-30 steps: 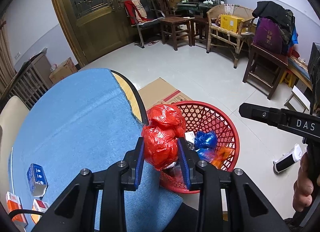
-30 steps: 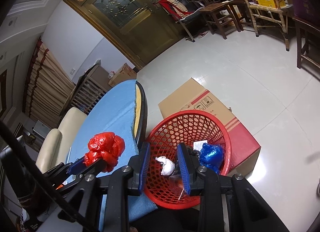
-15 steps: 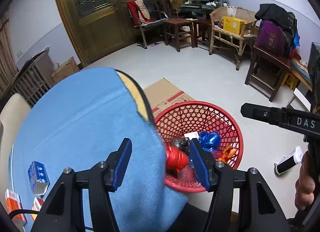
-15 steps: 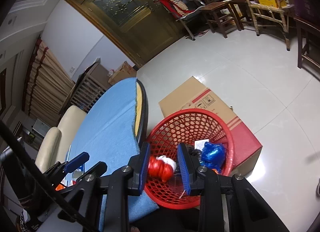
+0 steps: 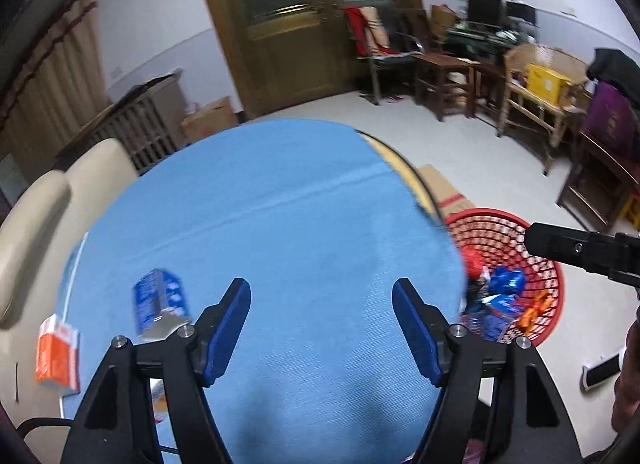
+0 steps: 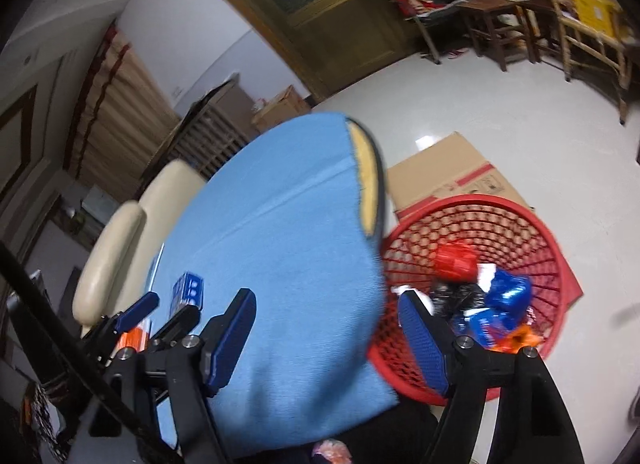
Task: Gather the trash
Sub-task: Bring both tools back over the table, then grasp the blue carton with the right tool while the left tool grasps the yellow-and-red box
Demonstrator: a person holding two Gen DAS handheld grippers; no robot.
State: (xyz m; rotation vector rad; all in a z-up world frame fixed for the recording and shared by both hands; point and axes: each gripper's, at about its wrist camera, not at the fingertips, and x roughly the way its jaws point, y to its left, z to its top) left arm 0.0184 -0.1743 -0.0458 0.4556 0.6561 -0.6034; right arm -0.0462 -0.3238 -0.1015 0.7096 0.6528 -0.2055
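Observation:
The red mesh basket (image 6: pixel 554 260) stands on the floor by the round table's right edge and also shows in the left wrist view (image 5: pixel 554 276). The red plastic bag (image 6: pixel 456 260) lies inside it among blue and black bags and orange wrappers. My left gripper (image 5: pixel 322 324) is open and empty above the blue tablecloth (image 5: pixel 280 232). My right gripper (image 6: pixel 328 332) is open and empty over the table edge beside the basket. A blue carton (image 5: pixel 160 304) and an orange-white carton (image 5: pixel 56 352) lie on the table at the left.
A flattened cardboard box (image 6: pixel 448 167) lies on the floor under the basket. A cream chair (image 5: pixel 52 203) stands at the table's left. Wooden chairs and tables (image 5: pixel 448 75) line the far wall by the brown door (image 5: pixel 300 23). A white-black object (image 5: pixel 600 374) lies on the floor.
My left gripper let go of the red bag, which fell into the basket. Both grippers have opened wide and swung left, over the blue table.

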